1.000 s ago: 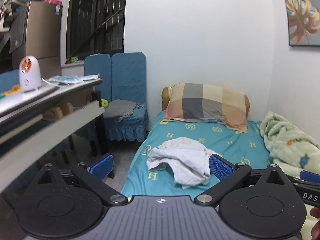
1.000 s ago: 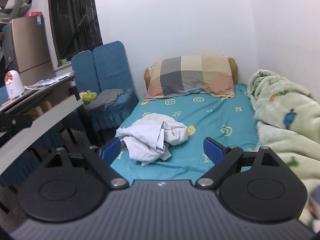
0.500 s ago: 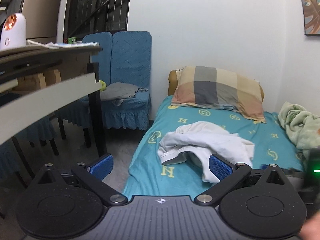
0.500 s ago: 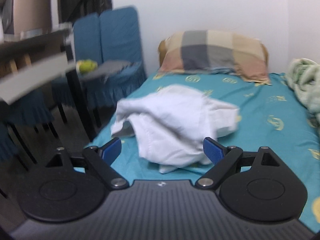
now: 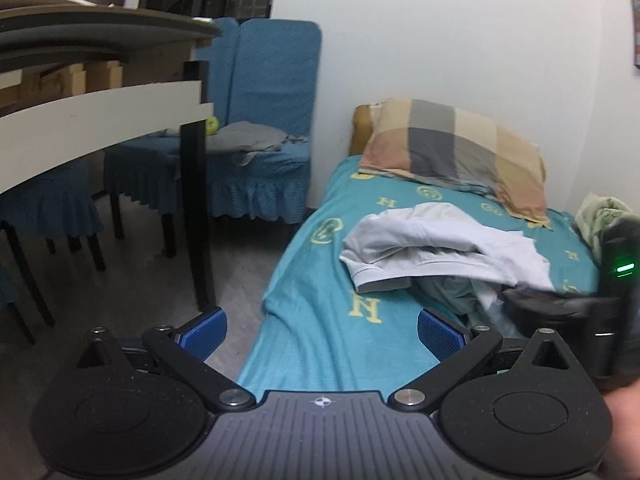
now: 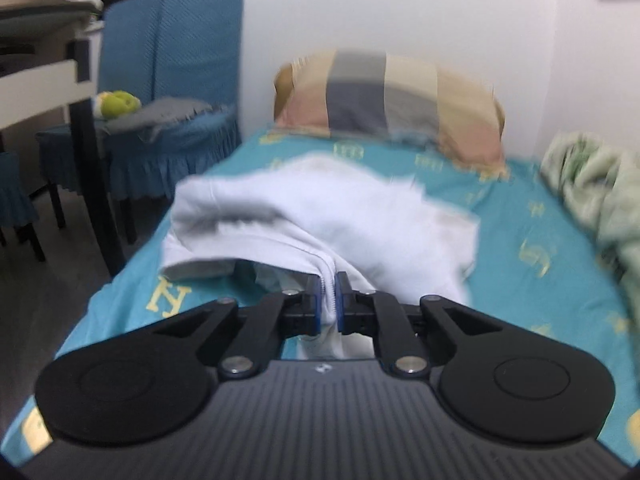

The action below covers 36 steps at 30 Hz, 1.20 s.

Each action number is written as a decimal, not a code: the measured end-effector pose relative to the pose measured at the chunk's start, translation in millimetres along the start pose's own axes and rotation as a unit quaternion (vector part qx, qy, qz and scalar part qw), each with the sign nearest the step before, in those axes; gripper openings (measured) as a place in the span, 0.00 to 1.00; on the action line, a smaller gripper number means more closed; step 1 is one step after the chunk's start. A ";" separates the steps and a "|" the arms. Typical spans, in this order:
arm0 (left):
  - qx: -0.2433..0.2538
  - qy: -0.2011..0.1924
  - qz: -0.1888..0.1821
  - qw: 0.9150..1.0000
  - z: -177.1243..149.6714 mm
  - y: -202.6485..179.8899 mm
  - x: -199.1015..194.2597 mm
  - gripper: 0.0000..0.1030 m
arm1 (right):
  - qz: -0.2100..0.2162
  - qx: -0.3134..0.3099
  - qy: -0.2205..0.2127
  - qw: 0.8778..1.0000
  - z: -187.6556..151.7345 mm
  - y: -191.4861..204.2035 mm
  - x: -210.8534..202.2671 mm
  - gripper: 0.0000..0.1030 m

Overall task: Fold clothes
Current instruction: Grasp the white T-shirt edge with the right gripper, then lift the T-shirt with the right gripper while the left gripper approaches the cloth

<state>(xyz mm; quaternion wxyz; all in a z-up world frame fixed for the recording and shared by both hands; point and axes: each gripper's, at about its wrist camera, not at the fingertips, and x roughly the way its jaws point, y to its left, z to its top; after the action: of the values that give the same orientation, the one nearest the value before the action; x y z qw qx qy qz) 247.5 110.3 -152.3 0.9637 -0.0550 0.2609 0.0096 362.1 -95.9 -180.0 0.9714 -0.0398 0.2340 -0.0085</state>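
A crumpled white garment [image 5: 436, 248] lies on the teal bed sheet [image 5: 316, 320]; it also shows in the right wrist view [image 6: 320, 216]. My right gripper [image 6: 328, 300] is shut on the near edge of the white garment, with cloth pinched between its blue pads. The right gripper's body shows at the right edge of the left wrist view [image 5: 580, 304], against the garment. My left gripper [image 5: 320, 332] is open and empty, held low over the near left edge of the bed, short of the garment.
A checked pillow [image 5: 452, 152] lies at the head of the bed. A pale green blanket [image 6: 592, 192] is bunched along the right side. A table [image 5: 100, 100] with a dark leg and blue-covered chairs [image 5: 256, 128] stand to the left of the bed.
Both grippers have moved down and closer to the bed. My right gripper, open before, has shut on the garment's near edge. The left gripper has stayed open.
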 end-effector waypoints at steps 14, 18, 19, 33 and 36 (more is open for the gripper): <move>0.088 0.003 -0.019 0.996 -30.7 -62.9 -42.0 0.99 | 0.070 -0.011 -0.026 0.997 14.4 -92.5 -155.9 0.03; 0.094 -0.011 -0.008 0.996 -32.6 -71.2 -62.4 0.99 | 0.099 0.034 0.014 0.994 -5.2 -89.8 -138.0 0.05; 0.090 -0.013 -0.007 0.996 -31.2 -69.5 -66.0 0.99 | 0.102 0.039 0.019 0.994 -7.4 -85.8 -129.5 0.05; 0.025 0.014 -0.030 0.999 -21.3 -34.1 -30.3 0.95 | 0.084 0.067 0.057 0.993 -38.7 -32.1 -6.9 0.43; 0.013 0.020 -0.038 0.999 -25.6 -27.7 -11.4 0.93 | 0.042 0.056 0.062 0.996 -45.7 -27.3 18.7 0.29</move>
<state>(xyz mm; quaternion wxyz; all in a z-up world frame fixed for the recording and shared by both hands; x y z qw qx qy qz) 226.2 80.1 -165.7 0.9587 -0.0528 0.2778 -0.0316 358.0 -127.1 -226.8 0.9551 0.0247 0.2946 0.0166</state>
